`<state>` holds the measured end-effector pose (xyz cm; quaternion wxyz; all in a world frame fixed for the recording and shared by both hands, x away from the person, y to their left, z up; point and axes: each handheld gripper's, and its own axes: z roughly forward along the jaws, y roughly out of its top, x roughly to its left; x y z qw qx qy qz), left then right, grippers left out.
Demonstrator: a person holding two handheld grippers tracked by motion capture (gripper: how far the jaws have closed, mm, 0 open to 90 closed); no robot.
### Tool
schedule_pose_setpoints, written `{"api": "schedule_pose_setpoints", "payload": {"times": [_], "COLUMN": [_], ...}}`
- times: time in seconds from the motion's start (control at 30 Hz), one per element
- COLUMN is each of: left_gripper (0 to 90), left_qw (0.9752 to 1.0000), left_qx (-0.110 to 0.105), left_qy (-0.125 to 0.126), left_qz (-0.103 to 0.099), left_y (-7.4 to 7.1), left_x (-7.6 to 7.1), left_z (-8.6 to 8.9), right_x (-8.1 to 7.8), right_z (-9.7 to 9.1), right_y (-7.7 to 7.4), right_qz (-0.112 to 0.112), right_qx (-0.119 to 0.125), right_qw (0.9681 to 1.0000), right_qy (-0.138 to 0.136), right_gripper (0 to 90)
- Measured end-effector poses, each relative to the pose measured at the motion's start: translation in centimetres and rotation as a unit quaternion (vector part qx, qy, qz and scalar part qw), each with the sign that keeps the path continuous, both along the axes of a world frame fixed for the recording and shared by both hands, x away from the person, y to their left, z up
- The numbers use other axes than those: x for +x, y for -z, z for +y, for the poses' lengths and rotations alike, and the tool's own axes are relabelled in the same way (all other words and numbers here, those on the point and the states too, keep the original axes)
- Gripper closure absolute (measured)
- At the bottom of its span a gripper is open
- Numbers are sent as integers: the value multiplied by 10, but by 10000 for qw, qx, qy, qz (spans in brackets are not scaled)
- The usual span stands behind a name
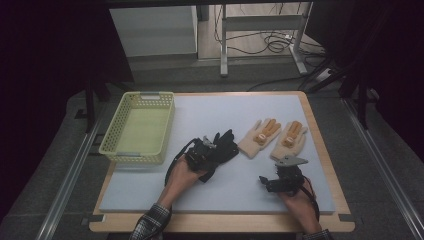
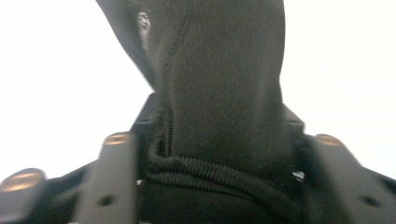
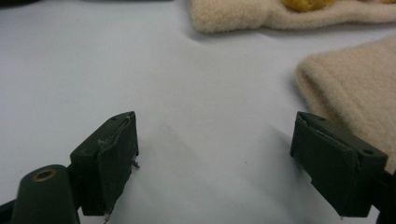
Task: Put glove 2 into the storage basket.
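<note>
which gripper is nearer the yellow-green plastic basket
Left. The left gripper, shut on the black fabric glove, sits just right of the yellow-green plastic basket; the open right gripper is farther right.

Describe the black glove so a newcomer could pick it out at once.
Start at the yellow basket on the left of the pale mat. Just to its right lies the black glove, gripped at its cuff by the left gripper. It is dark, whereas the two cream gloves beside it have orange patches.

Dim overhead view, blown-out close-up
</note>
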<state>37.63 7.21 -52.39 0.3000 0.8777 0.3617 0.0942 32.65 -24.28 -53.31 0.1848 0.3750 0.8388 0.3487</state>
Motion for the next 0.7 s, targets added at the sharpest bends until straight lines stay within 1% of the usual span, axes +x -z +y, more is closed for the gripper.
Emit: {"api": "schedule_pose_setpoints", "payload": {"times": [0.07,0.1,0.17,0.27,0.33,0.4,0.47,0.6,0.7], "left_gripper": [621,644,658,659,657,653,646,643,643], "left_qw": [10000,10000,10000,10000,9999,9996,9991,9978,9966], "left_qx": [-20,-8,52,-7,-88,-102,-32,-53,-78], "left_qy": [10,25,5,-50,-122,-215,-319,-561,-728], "left_qz": [44,49,12,-20,-67,-150,-265,-339,-373], "left_y": [-2,-2,-6,-14,-23,-35,-48,-69,-81], "left_x": [0,0,0,2,3,5,7,14,19], "left_z": [1,0,0,3,7,12,19,35,47], "right_x": [0,0,0,0,0,0,0,0,0], "right_z": [0,0,0,0,0,0,0,0,0], "right_y": [0,0,0,0,0,0,0,0,0], "right_qz": [0,1,-4,-2,-2,-5,-5,-13,-10], "right_qx": [-1,0,-4,-2,-1,-2,-1,-4,-2], "right_qw": [10000,10000,10000,10000,10000,10000,10000,10000,10000], "right_qy": [0,0,-5,-6,-6,-7,-6,-13,-13], "right_gripper": [147,147,147,147,147,147,147,147,147]}}
